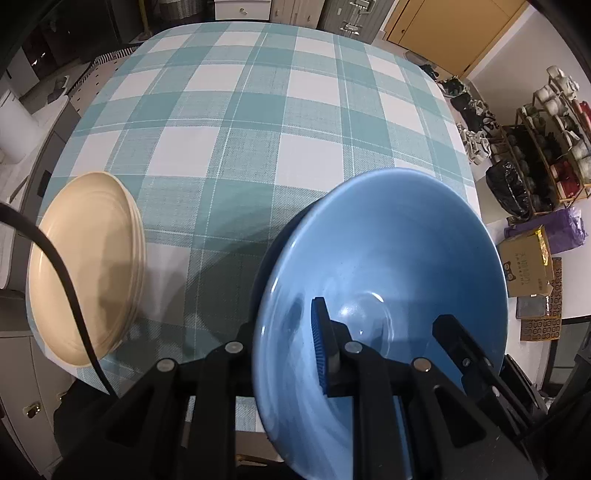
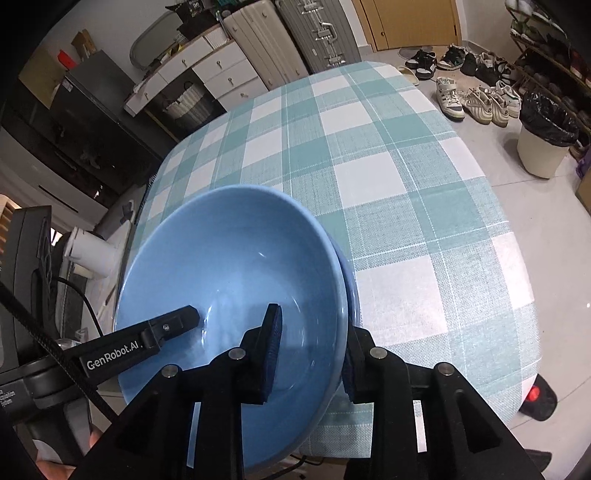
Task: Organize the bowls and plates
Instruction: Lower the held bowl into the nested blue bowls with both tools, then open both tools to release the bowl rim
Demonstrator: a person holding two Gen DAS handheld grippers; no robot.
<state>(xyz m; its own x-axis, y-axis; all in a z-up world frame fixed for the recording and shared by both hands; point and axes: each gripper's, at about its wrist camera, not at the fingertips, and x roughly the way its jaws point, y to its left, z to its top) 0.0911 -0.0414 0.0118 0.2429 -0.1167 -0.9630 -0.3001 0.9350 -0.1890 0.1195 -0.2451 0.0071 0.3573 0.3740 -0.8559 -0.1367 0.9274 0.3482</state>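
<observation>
Glossy blue bowl (image 1: 388,266) nested on second; cream plates (image 1: 85,266) stacked left.

Left wrist view: steeply downward, close over blue bowl (image 1: 384,280), lower right of frame. Right wrist view: same bowl (image 2: 236,295), lower left. Shared: bowl, checked tabletop (image 1: 258,122).

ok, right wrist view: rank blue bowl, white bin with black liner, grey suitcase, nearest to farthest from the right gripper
1. blue bowl, its rim sits between the right gripper fingers, near table edge.
2. white bin, on the floor off the table's right side.
3. grey suitcase, upright beyond the table's far end.
</observation>
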